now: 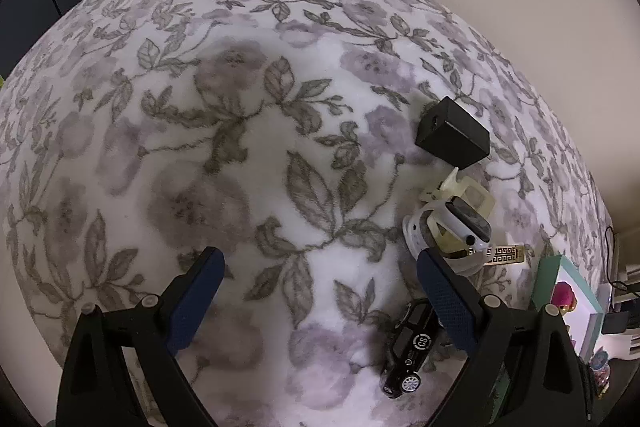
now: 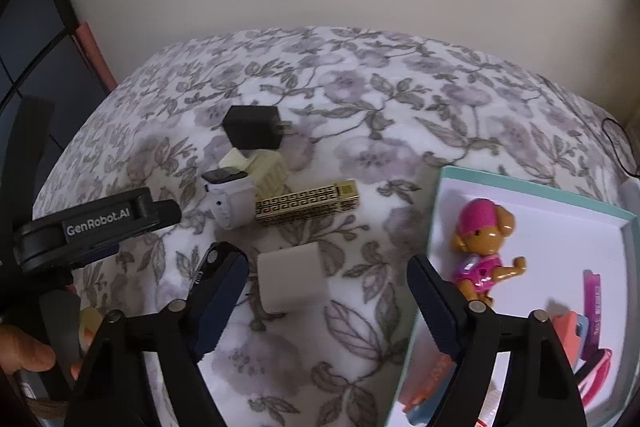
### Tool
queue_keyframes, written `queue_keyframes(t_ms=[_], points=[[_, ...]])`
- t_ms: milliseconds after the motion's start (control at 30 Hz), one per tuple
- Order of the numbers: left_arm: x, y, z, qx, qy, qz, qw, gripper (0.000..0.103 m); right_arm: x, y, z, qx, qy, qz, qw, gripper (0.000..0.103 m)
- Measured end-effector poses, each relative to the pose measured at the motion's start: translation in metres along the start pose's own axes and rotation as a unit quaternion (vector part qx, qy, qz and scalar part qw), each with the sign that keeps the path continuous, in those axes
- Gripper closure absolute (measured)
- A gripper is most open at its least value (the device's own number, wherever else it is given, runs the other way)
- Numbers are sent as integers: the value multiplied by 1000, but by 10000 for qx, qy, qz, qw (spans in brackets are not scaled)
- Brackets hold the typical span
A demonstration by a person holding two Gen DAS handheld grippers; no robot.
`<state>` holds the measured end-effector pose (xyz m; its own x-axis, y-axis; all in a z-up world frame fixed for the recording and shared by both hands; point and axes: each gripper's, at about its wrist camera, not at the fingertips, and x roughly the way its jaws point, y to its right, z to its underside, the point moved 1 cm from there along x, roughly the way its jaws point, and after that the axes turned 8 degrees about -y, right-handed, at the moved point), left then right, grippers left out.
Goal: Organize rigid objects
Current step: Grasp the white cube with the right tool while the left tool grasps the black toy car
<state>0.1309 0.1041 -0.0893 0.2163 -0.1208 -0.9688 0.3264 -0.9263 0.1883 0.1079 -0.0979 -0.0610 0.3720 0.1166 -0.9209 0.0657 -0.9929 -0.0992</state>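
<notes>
**Small objects on a floral blanket, both claws spread wide**

The left gripper [image 1: 320,291] hangs over a white fleece blanket printed with grey leaves and mauve flowers [image 1: 240,147], its blue-padded jaws wide apart with only fabric between them. Beside its right finger lies a black toy car [image 1: 410,343] with a round white roof emblem reading "CS". Further off sit a black cube-shaped plug adapter [image 1: 454,133], a white smartwatch with a dark screen [image 1: 460,227] resting against a cream plastic piece [image 1: 476,199], and a gold bar with a black Greek-key pattern [image 1: 506,253].

The right gripper [image 2: 328,279] also stands wide, gripping nothing; a white cube charger [image 2: 290,279] lies on the blanket between its fingers, untouched. To the right, a shallow white tray with a teal rim [image 2: 532,193] holds a pink-capped tan puppy figurine [image 2: 484,247] and blurred pink and coral items; any print on them is unreadable. At the left, the other tool's black body bears a "GenRobot.AI" label [image 2: 98,217].
</notes>
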Motion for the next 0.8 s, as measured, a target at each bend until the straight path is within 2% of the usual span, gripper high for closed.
queue_keyframes(t_ms=[200, 300, 400, 500, 600, 700, 800], points=[[5, 6, 2, 137, -125, -25, 9998, 6, 14, -11, 0, -165, -182, -121, 9996, 27], [6, 10, 3, 188, -175, 45, 9997, 6, 21, -16, 2, -256, -272, -92, 9993, 27], [6, 13, 5, 267, -202, 45, 9994, 6, 26, -17, 2, -285, -338, -99, 9990, 34], [6, 13, 6, 268, -220, 110, 9993, 6, 30, -17, 4, -281, -403, -74, 9988, 35], [7, 13, 6, 207, -219, 158, 9994, 6, 33, -16, 5, -271, -466, -97, 9985, 46], [7, 15, 7, 253, -244, 177, 9992, 6, 35, -15, 6, -255, -499, -136, 9983, 48], [7, 16, 8, 269, -277, 219, 9990, 6, 34, -15, 6, -239, -521, -254, 9980, 56]])
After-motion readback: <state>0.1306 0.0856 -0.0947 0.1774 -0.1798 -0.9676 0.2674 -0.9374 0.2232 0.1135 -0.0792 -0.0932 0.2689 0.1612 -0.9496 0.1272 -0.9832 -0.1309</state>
